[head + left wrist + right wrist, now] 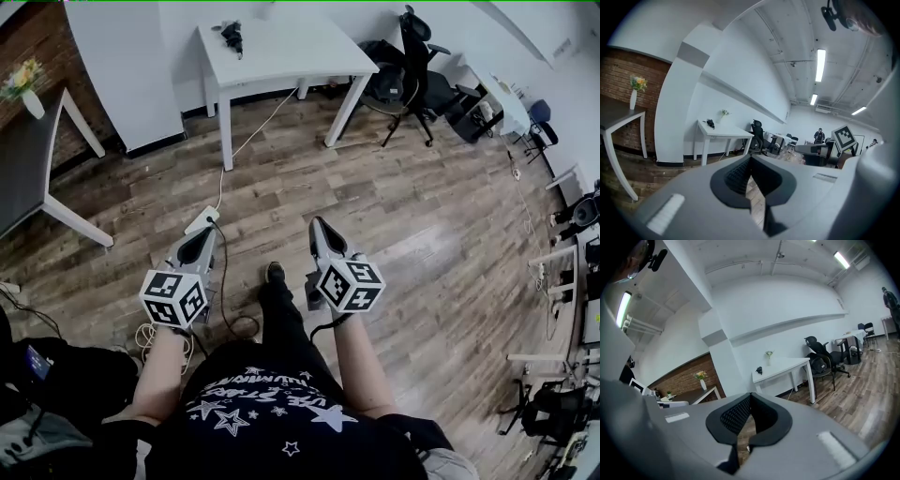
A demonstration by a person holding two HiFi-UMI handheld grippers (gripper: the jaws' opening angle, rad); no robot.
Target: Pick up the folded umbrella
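- The folded umbrella is, as I take it, the small dark bundle lying near the back left corner of the white surface across the room. It is too small here to tell its handle end from its tip.
- It is well apart from both claws, with a stretch of wooden floor between the person and that surface.
- The left claw has its pads brought together at the tips and carries nothing. Only floor shows through the slit below them.
- The right claw is likewise closed tight and empty, and it points roughly toward the surface.
- The step in hand, as I judge it, is the approach; no grasp has begun.
- Handling (a guess from its look): a compact umbrella should be light. It likely has a stiff core of shaft and ribs under soft, slippery fabric that can bunch or slide beneath the pads.
- The best hold is probably across the middle of the body, where the pads press the fabric onto the stiff core. The handle would also do if it proves reachable. A loose strap or canopy edge would be a poor grip.
- The umbrella lies flat, so a claw would need to open wider than the bundle and settle astride it.
- A white cable runs from under the surface toward a power strip near the person's feet, and is worth stepping around.
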